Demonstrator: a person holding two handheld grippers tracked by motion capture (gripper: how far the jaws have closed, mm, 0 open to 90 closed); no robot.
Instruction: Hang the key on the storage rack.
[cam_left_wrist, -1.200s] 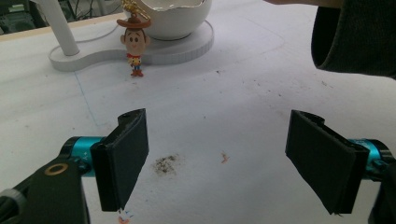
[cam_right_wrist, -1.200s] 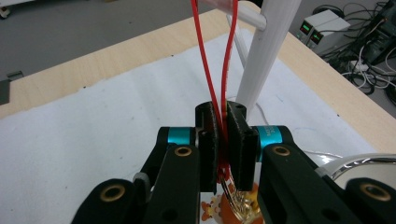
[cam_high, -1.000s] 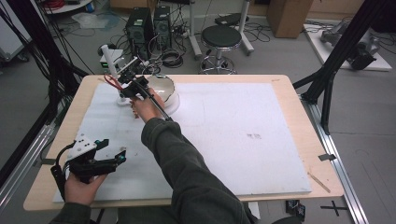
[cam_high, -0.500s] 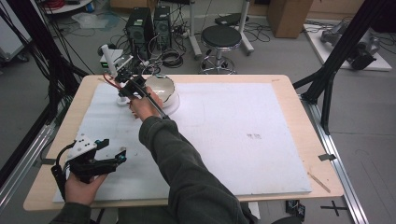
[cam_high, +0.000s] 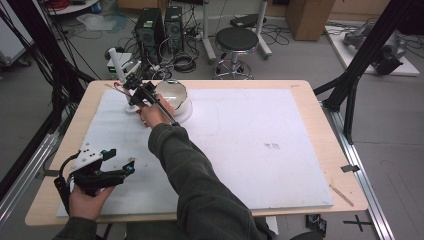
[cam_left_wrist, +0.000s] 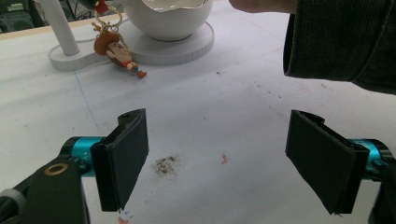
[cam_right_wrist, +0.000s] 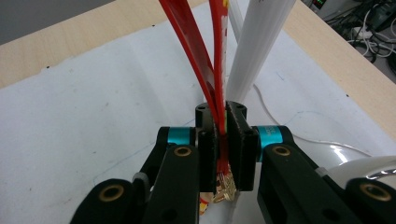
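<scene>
Near the counter's (cam_high: 320, 165) front left edge the left tongs (cam_high: 117, 172) are being held wide and empty over bare white mat, while at the far left corner, beside the bowl (cam_high: 172, 95), the red strap (cam_right_wrist: 194, 46) is being pinched by the right tongs (cam_right_wrist: 223, 140) against the white post (cam_right_wrist: 254, 51).

Beyond my wooden table (cam_high: 320, 125) I see grey floor (cam_high: 300, 60), a black stool (cam_high: 239, 40) and computer towers (cam_high: 160, 25) (cables everywhere). A cardboard box (cam_high: 307, 15) sits farther back.
</scene>
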